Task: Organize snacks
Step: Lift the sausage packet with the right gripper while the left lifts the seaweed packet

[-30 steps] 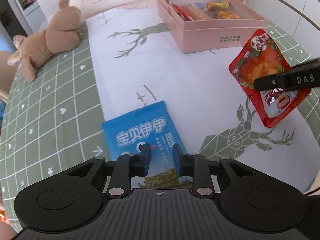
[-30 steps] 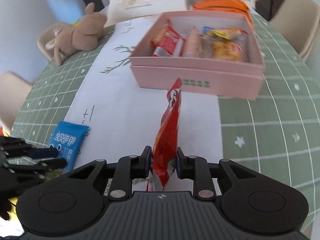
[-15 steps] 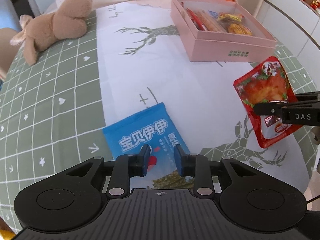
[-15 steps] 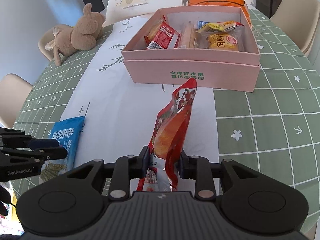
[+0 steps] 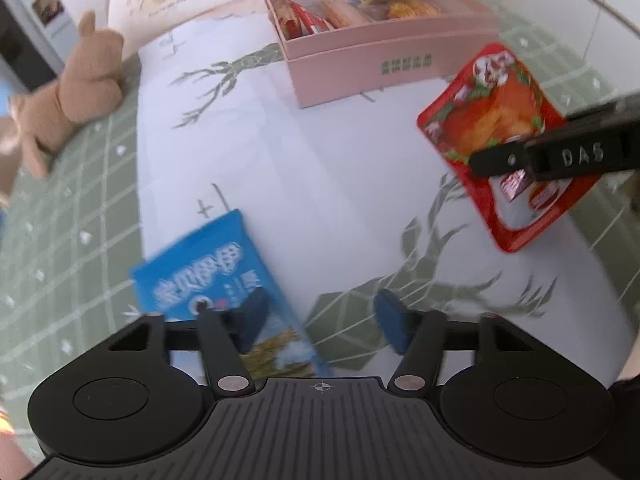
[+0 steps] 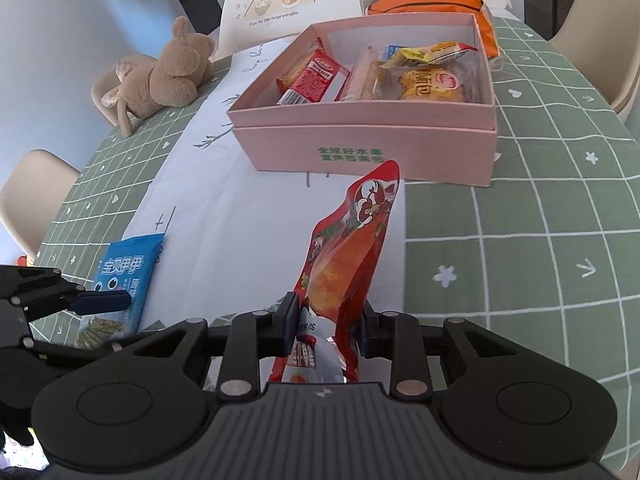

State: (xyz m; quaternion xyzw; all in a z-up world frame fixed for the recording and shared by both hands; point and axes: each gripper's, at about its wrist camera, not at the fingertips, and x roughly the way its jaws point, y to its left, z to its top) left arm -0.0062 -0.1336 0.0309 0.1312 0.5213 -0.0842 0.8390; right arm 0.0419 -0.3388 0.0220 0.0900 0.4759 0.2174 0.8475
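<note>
A blue snack packet (image 5: 212, 276) (image 6: 126, 276) lies flat on the white table runner. My left gripper (image 5: 322, 322) hovers just above its near right corner, jaws opening, nothing pressed between them. My right gripper (image 6: 326, 330) is shut on a red snack pouch (image 6: 348, 256) (image 5: 500, 136), which it holds up off the table with its top towards the pink box (image 6: 360, 148) (image 5: 376, 52). That open box holds several wrapped snacks.
A brown plush rabbit (image 6: 168, 76) (image 5: 68, 100) lies at the far left on the green checked tablecloth (image 6: 540, 240). An orange bag (image 6: 436, 0) sits behind the box. Beige chairs (image 6: 24, 196) stand around the table.
My left gripper's jaws went from shut on the blue packet to wide apart, and it shifted right off the packet, which now lies on the table. The right gripper still holds the red pouch.
</note>
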